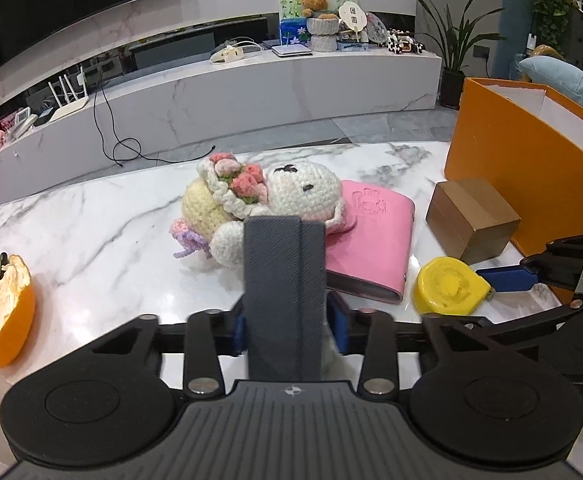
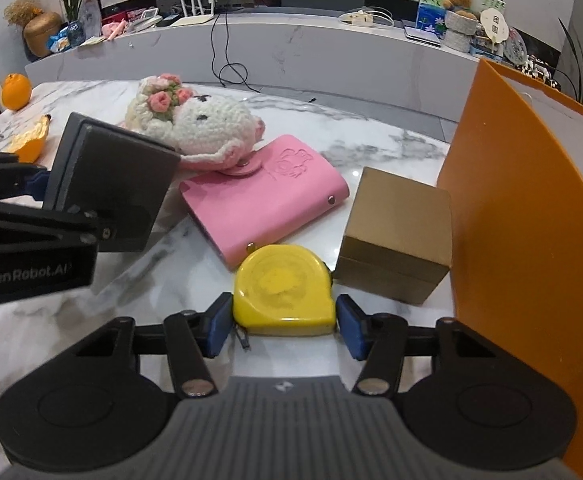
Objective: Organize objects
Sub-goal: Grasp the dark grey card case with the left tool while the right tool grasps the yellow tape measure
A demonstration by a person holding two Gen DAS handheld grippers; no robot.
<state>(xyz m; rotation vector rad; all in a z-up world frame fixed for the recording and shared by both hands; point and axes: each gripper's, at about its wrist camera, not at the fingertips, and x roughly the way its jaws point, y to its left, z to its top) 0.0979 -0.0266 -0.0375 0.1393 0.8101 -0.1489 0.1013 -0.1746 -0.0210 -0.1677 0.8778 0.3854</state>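
My left gripper (image 1: 287, 330) is shut on a dark grey case (image 1: 283, 292) and holds it upright above the marble table; the case also shows in the right wrist view (image 2: 111, 184). My right gripper (image 2: 283, 326) is open, its blue pads on either side of a yellow tape measure (image 2: 283, 292) lying on the table, also in the left wrist view (image 1: 449, 286). A crochet doll (image 1: 251, 200) lies partly on a pink wallet (image 1: 371, 240). A small brown box (image 2: 397, 232) stands beside an orange box (image 2: 531, 240).
Orange peel (image 1: 9, 320) lies at the table's left; a whole orange (image 2: 16, 90) sits at the far left corner. The marble table (image 1: 91, 232) ends at the far side towards a white TV bench (image 1: 251, 92).
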